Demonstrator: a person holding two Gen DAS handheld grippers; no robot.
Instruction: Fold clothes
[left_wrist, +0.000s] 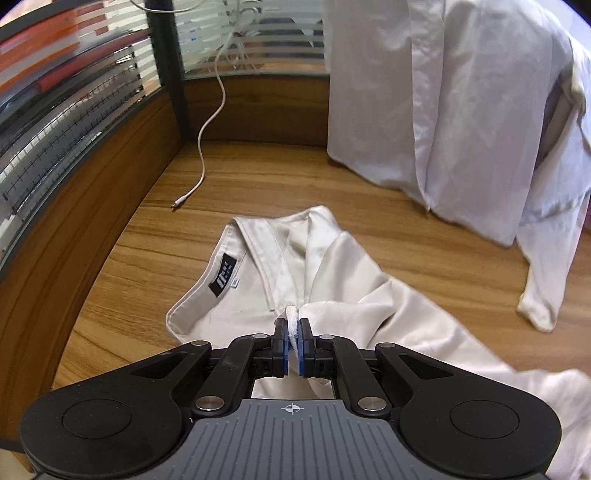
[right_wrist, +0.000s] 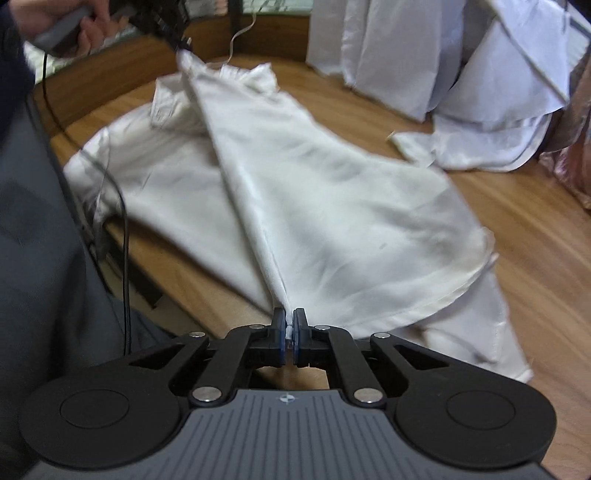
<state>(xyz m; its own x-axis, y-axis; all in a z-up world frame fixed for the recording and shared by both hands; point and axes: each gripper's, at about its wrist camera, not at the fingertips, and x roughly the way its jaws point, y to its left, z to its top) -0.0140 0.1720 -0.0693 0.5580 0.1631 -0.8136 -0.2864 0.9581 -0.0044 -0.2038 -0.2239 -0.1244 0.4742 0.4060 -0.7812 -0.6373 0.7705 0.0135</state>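
A cream shirt (left_wrist: 332, 280) lies on the wooden table (left_wrist: 155, 266), collar and black label toward the far left. My left gripper (left_wrist: 293, 322) is shut on a pinch of the shirt near the collar. In the right wrist view the same shirt (right_wrist: 332, 206) spreads across the table, pulled taut in a ridge between both grippers. My right gripper (right_wrist: 289, 322) is shut on the shirt's hem near the table's front edge. The left gripper (right_wrist: 162, 22) shows at the top left, held by a hand, gripping the other end.
A pile of white-grey garments (left_wrist: 461, 110) stands at the back right and also shows in the right wrist view (right_wrist: 443, 74). A white cable (left_wrist: 207, 129) lies at the back left. A wooden partition with glass (left_wrist: 74, 147) borders the table. A pinkish cloth (right_wrist: 569, 162) sits at the right edge.
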